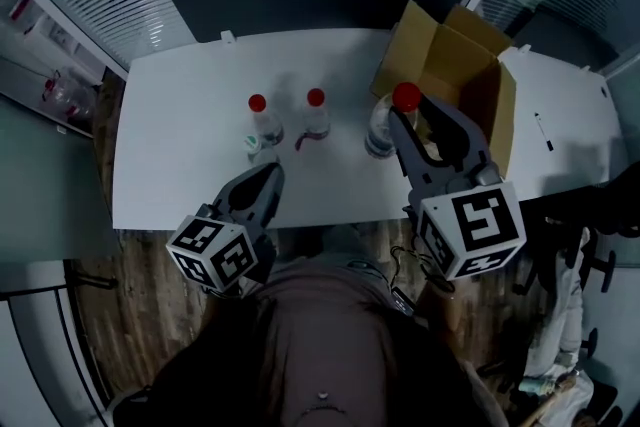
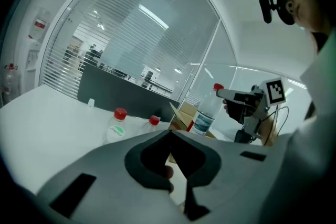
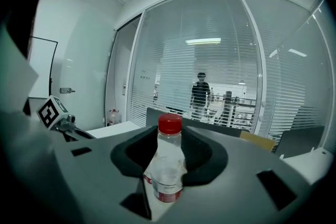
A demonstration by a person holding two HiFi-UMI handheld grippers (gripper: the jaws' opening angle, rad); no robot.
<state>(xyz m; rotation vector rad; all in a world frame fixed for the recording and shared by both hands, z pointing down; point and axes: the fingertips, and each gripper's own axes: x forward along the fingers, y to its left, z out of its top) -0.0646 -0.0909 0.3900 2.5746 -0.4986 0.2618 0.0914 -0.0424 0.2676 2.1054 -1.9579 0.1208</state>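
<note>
Three clear bottles with red caps are over the white table [image 1: 180, 155]. One with a green label [image 1: 264, 123] [image 2: 116, 126] and one with a red label [image 1: 316, 114] [image 2: 151, 123] stand side by side mid-table. My right gripper [image 1: 408, 127] [image 3: 169, 178] is shut on the third bottle [image 1: 384, 127] [image 3: 167, 157], held upright beside an open cardboard box [image 1: 455, 70] [image 2: 182, 116]. My left gripper [image 1: 266, 177] [image 2: 171, 136] hovers at the table's front edge, short of the green-label bottle, jaws together with nothing between them.
A dark panel [image 1: 300, 3] runs along the table's far edge before slatted glass walls. A shelf with a bottle [image 1: 62, 95] stands at the left. Wood floor and cables [image 1: 405, 265] lie below me. A person [image 3: 200, 93] stands far off behind the glass.
</note>
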